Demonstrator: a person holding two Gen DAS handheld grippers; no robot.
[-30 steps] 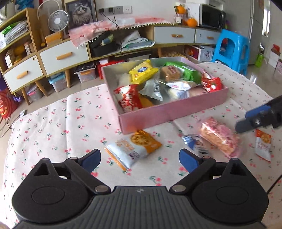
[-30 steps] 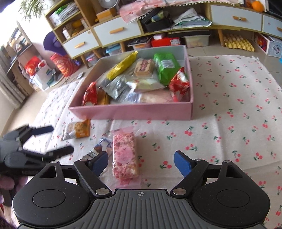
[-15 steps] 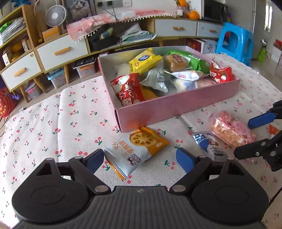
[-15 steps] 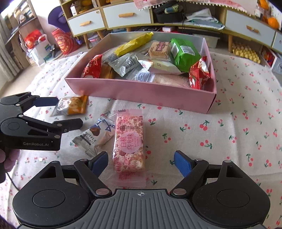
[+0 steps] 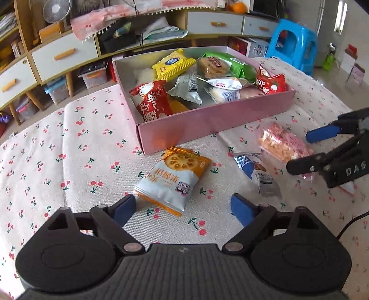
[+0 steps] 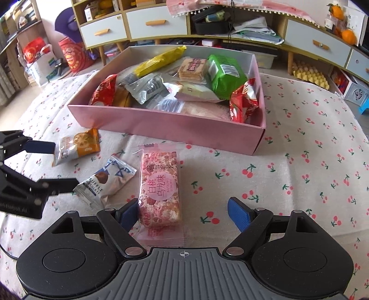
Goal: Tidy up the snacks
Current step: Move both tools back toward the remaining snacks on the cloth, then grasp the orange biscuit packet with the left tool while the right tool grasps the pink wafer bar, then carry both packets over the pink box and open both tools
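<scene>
Between pink box (image 6: 175, 129) wall and tools, three loose packets.

Both views were evenly lit by soft daylight, with a bright window (image 5: 340, 22) blown out at the far right of the left wrist view, only faint shadows cast on the cherry-print cloth (image 6: 299, 166), sharp focus held centrally, and straight lines bowed by fisheye distortion towards the edges.

I see a pink box (image 6: 175, 129) full of snack bags. Three snacks lie flat on the cloth near it: an orange and white cracker bag (image 5: 171, 178), a small chocolate packet (image 6: 106, 182), a pink bar (image 6: 160, 189).
</scene>
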